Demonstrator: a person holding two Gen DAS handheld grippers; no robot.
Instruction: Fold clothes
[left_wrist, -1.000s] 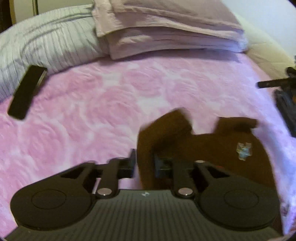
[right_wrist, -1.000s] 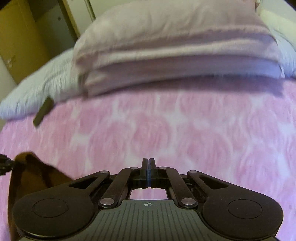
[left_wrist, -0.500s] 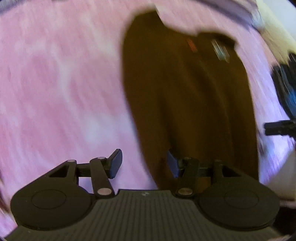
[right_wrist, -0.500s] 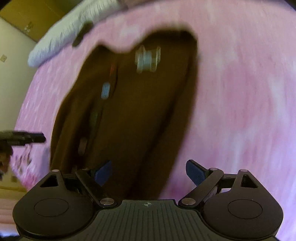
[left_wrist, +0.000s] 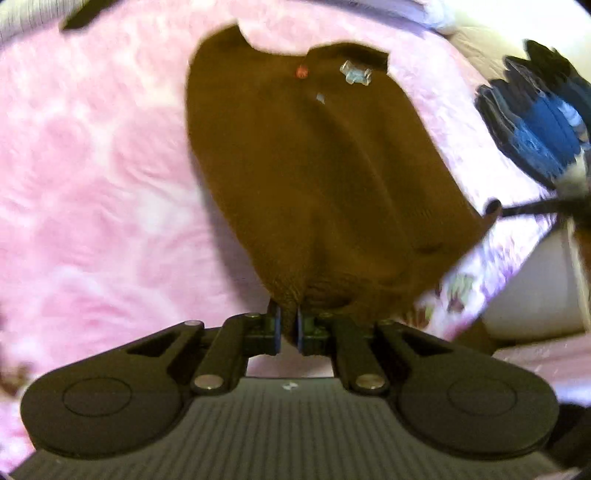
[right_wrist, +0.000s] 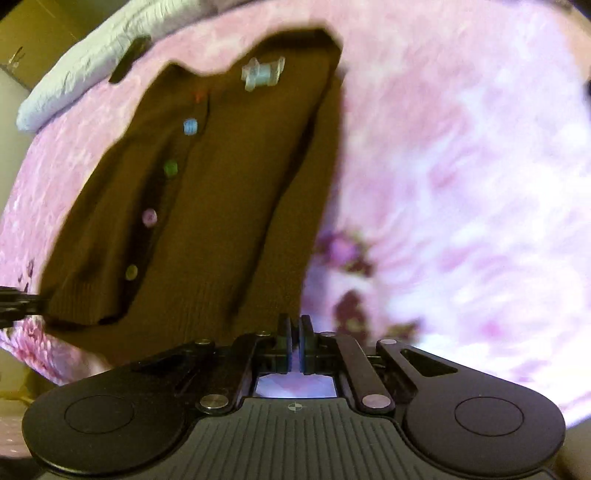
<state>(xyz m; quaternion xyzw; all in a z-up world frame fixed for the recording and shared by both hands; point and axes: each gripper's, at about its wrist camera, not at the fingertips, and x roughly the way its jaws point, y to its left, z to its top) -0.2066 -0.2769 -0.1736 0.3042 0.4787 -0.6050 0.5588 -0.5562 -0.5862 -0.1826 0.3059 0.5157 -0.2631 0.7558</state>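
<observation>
A brown cardigan (left_wrist: 314, 166) lies flat, front up, on the pink blanket (left_wrist: 92, 166), its collar far from me and its hem near. Several coloured buttons (right_wrist: 170, 168) run down its front, and a pale patch (right_wrist: 262, 72) sits near the collar. My left gripper (left_wrist: 287, 325) is closing, and its pads pinch the hem's left corner. In the right wrist view the cardigan (right_wrist: 207, 206) slants left. My right gripper (right_wrist: 294, 328) is closing on the hem's right corner. Each gripper shows in the other's view, the right gripper (left_wrist: 493, 208) and the left gripper (right_wrist: 22, 299), both at the hem.
A dark flat object (right_wrist: 129, 59) lies by a pale striped pillow (right_wrist: 74, 85) at the far end. A person's blue sleeve (left_wrist: 535, 129) hangs over the right side. The blanket's flowered border (left_wrist: 458, 291) marks the near bed edge, with the white bed side (left_wrist: 535, 295) below.
Both grippers came back from the pillow end to the hem. Half a second ago both stood open over the spread cardigan; now each is shut on a hem corner.
</observation>
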